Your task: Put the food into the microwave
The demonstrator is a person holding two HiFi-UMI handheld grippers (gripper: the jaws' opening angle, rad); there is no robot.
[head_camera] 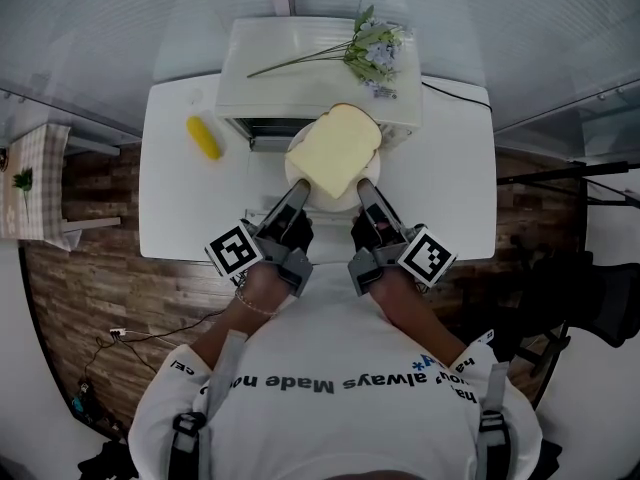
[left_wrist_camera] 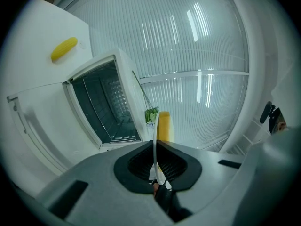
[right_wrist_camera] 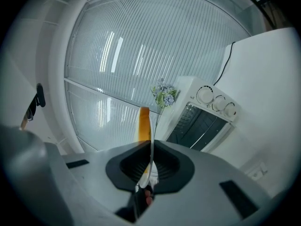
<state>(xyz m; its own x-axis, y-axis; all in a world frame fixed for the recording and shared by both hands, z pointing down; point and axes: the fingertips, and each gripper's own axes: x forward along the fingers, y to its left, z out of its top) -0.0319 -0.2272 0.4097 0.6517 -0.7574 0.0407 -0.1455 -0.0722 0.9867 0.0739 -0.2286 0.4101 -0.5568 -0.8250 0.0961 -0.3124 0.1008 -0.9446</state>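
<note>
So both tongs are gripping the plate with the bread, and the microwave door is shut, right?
No, the microwave door is open, its dark inside plain in the left gripper view. Both the left tongs and right tongs do grip the plate with the bread.

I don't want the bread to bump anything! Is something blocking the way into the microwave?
Nothing visible does. The white microwave has its door open, right ahead of the round white plate with the yellow bread slice. The yellow corn cob lies off to the left, and the flower sprig lies on top.
</note>
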